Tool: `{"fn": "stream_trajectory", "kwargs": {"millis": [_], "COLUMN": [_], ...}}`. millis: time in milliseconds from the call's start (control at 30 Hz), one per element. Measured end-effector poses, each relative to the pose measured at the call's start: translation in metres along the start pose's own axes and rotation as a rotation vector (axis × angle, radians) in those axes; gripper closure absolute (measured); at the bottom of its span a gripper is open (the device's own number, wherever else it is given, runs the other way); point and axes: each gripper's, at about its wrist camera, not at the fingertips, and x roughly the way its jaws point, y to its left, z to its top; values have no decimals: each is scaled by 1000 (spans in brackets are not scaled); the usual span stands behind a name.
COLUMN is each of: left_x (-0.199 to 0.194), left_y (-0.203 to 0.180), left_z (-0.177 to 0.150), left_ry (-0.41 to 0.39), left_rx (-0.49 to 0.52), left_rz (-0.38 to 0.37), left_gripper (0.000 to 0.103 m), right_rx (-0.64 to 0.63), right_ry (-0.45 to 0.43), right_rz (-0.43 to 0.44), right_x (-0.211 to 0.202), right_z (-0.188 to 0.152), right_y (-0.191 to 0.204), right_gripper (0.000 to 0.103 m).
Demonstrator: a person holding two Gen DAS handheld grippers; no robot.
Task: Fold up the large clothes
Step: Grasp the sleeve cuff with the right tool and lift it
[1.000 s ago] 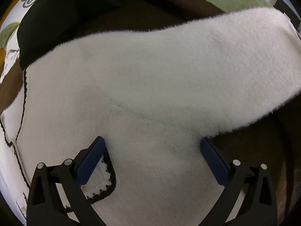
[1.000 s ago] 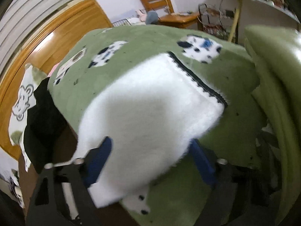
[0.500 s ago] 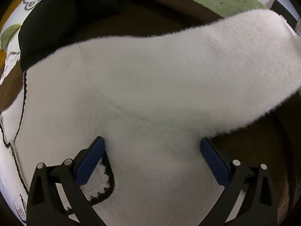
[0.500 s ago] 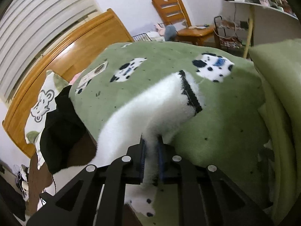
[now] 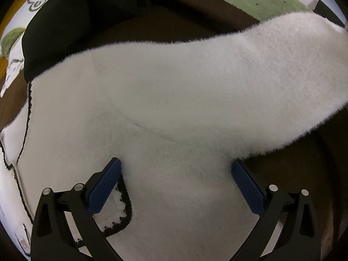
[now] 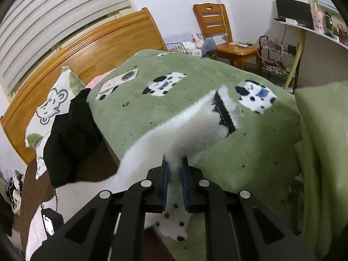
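no readable text, labels, brands or numbers, only cartoon prints on the bedding

Left wrist view looks closely down on the white garment (image 5: 174, 108); right wrist view faces across the bed, sharing it.

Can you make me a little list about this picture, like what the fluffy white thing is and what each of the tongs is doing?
fluffy thing: white fleece garment with black trim
where it lies: spread on a dark brown surface, its sleeve reaching onto the green blanket
right tongs: shut, pinching the sleeve
left tongs: open, over the garment's body
nearby: black clothing, wooden headboard, wooden chair
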Motion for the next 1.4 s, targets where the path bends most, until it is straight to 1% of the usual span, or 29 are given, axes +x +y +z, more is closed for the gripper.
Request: {"fn": "stream_trajectory", "kwargs": {"millis": [67, 100, 167, 367, 467, 633, 733, 800, 833, 900, 933, 1000, 1100, 1167, 1233, 1333, 1400], "left_x": [-3, -1, -7, -15, -32, -77, -104, -114, -123, -125, -102, -111, -117, -113, -123, -136, -142], "left_y": [-3, 6, 7, 4, 8, 20, 31, 42, 49, 63, 80, 97, 133, 157, 172, 194, 206], "left_z": [2, 4, 13, 21, 29, 45, 47, 42, 38, 23, -1, -16, -53, -73, -92, -120, -138], "left_ry": [8, 9, 10, 4, -14, -80, -119, -135, -142, -155, -161, -165, -165, -165, -161, -148, -147], "left_rx": [5, 5, 4, 1, -27, -54, -63, -76, -86, -105, -118, -154, -238, -259, -278, -316, -334], "left_rz": [2, 2, 2, -4, -23, -28, -4, 10, 24, 51, 60, 78, 88, 115, 144, 176, 213], "left_gripper": [5, 5, 5, 6, 7, 6, 6, 6, 6, 6, 6, 6, 7, 6, 7, 6, 7], "right_rx": [-13, -22, -30, -109, -152, -223, -266, -290, -305, -343, -358, -386, -428, -461, -495, -563, -606], "right_ry": [1, 0, -2, -10, -15, -16, -9, -5, 1, 11, 15, 26, 61, 89, 113, 152, 183], "right_rz": [6, 10, 24, 83, 124, 210, 255, 283, 305, 338, 349, 377, 423, 441, 458, 466, 479], "right_x": [-3, -5, -8, -24, -34, -52, -61, -65, -66, -70, -71, -73, -73, -70, -67, -56, -48], "right_z": [3, 4, 6, 12, 14, 13, 7, 1, -2, -11, -15, -24, -43, -60, -80, -114, -145], "right_y": [6, 9, 16, 51, 73, 121, 150, 168, 180, 202, 210, 228, 256, 275, 296, 328, 349], "right_gripper": [91, 91, 91, 91, 91, 91, 91, 91, 91, 91, 91, 91, 92, 92, 92, 92, 92]}}
